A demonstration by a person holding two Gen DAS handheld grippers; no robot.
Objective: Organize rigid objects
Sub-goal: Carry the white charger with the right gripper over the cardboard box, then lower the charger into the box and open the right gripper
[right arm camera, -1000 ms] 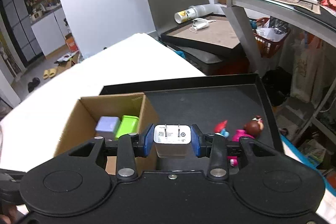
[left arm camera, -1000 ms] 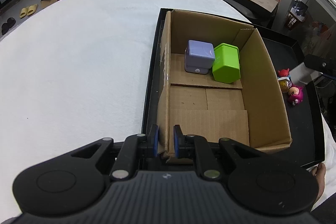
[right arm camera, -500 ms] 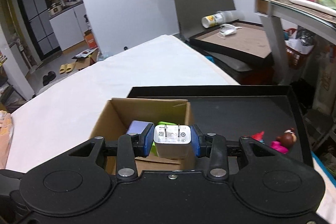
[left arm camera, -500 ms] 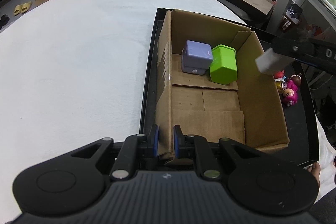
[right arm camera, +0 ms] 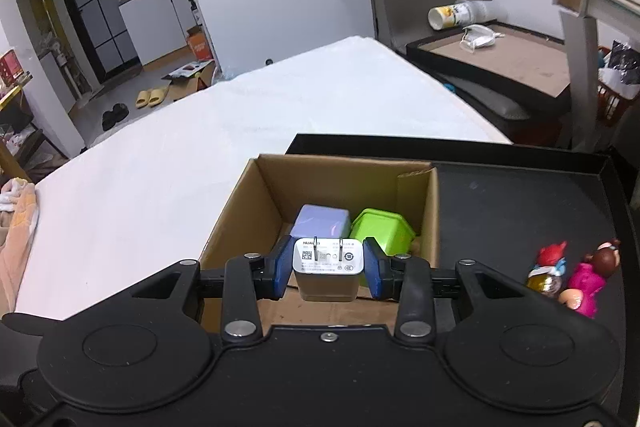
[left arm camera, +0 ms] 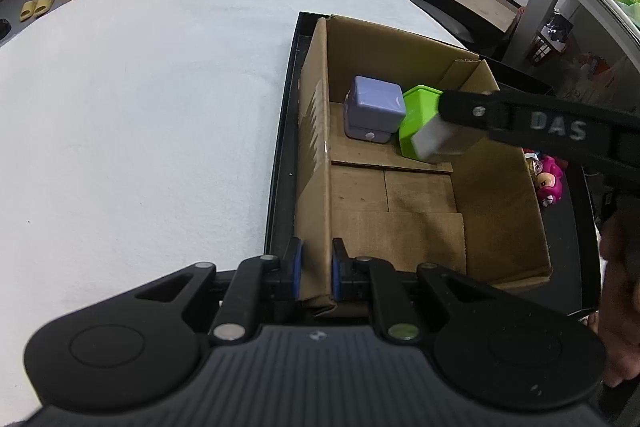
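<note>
Right wrist view had the right gripper (right arm camera: 328, 267) clamped on one white charger (right arm camera: 328, 273), blue pads pressed on both its sides, two prongs pointing up and away; it hung over the open cardboard box (right arm camera: 256, 195), just in front of the two cubes inside. So, count: one lavender cube (right arm camera: 320, 223) and one green cube (right arm camera: 384, 229), side by side and touching at the far end of the box; box sat in one black tray (right arm camera: 520, 195) on the white table (right arm camera: 180, 155). Out on the tray, right of the box, a little cluster of toy figures (right arm camera: 572, 275); looked like three, couldn't be sure. Left wrist view: left gripper (left arm camera: 316, 269) pinched nearly closed on the box's near corner wall, one pad on each side of the cardboard.
</note>
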